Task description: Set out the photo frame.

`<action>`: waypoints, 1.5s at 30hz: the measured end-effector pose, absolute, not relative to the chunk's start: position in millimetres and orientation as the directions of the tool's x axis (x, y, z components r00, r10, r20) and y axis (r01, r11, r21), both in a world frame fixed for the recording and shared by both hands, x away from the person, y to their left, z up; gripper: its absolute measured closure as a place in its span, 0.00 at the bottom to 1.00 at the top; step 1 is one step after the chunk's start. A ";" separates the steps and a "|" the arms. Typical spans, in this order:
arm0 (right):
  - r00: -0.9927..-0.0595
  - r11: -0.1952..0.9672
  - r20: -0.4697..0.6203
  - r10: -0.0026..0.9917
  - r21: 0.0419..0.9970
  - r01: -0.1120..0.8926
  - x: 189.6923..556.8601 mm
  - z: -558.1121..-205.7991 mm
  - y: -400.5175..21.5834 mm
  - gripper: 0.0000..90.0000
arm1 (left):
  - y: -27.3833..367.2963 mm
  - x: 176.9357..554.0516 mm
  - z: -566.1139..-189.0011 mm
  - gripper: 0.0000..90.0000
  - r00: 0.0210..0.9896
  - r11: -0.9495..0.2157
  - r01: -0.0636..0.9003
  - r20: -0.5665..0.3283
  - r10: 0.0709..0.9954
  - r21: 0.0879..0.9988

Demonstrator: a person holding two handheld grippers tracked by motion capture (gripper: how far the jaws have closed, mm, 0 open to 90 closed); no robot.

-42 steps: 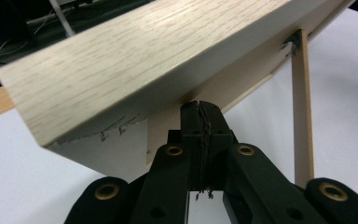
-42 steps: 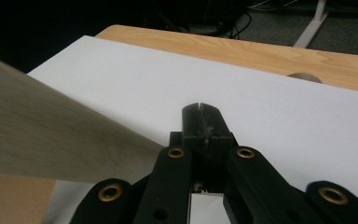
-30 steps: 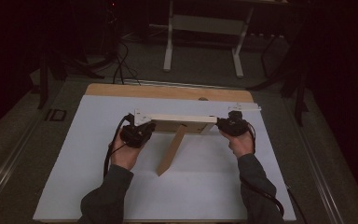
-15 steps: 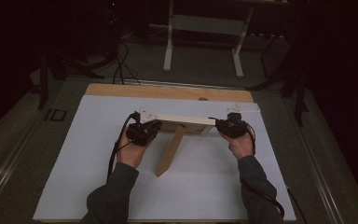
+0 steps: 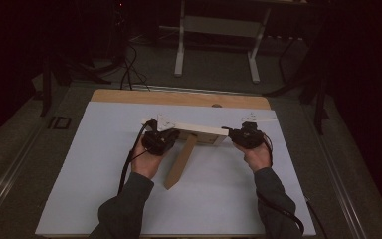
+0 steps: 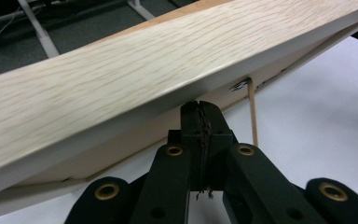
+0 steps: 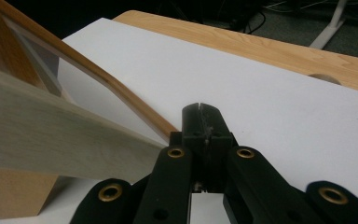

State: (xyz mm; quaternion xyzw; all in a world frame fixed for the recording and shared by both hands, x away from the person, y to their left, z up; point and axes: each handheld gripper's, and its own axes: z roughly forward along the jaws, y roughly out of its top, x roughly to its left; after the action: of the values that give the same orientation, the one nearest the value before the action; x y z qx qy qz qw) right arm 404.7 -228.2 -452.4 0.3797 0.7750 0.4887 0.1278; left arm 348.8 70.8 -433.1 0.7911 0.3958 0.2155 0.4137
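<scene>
A light wooden picture frame (image 5: pixel 194 128) stands on edge across the white sheet, and its brown back leg (image 5: pixel 180 162) slants toward the person. My left gripper (image 5: pixel 161 138) sits at the frame's left part. Its jaws are shut with nothing between them, and the tips (image 6: pixel 199 106) are just under the frame's lower edge (image 6: pixel 121 79). My right gripper (image 5: pixel 243 135) is at the frame's right end. It is shut and empty, with its tips (image 7: pixel 200 109) beside the frame's corner (image 7: pixel 51 135). A thin stick (image 6: pixel 251 112) hangs below the frame.
A white sheet (image 5: pixel 104 174) covers most of the wooden table (image 5: pixel 179 98), which has a round hole (image 5: pixel 217 105) near its far edge. Beyond it, on the dark floor, are a metal desk base (image 5: pixel 219 30) and cables (image 5: pixel 129 69).
The left hand and its gripper have slid a little to the right along the frame. The right hand and the frame have stayed put.
</scene>
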 end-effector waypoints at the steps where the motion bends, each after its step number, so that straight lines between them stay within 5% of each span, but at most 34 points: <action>1: -0.680 0.235 0.172 0.712 0.855 0.462 404.5 -452.4 -228.2 1.00 | 69.5 348.8 -432.9 1.00 0.597 -0.345 0.448 0.012 0.802 0.825; 45: -0.721 0.261 0.152 0.676 0.866 0.427 386.7 -450.2 -218.6 1.00 | 40.6 342.4 -426.0 1.00 0.663 -0.387 0.420 0.014 0.749 0.821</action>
State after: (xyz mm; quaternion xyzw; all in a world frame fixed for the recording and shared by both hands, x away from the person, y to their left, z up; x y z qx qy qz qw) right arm 386.7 -218.6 -450.2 0.3519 0.7839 0.4958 0.1257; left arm 342.4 40.6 -426.0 0.8095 0.3609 0.1957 0.4196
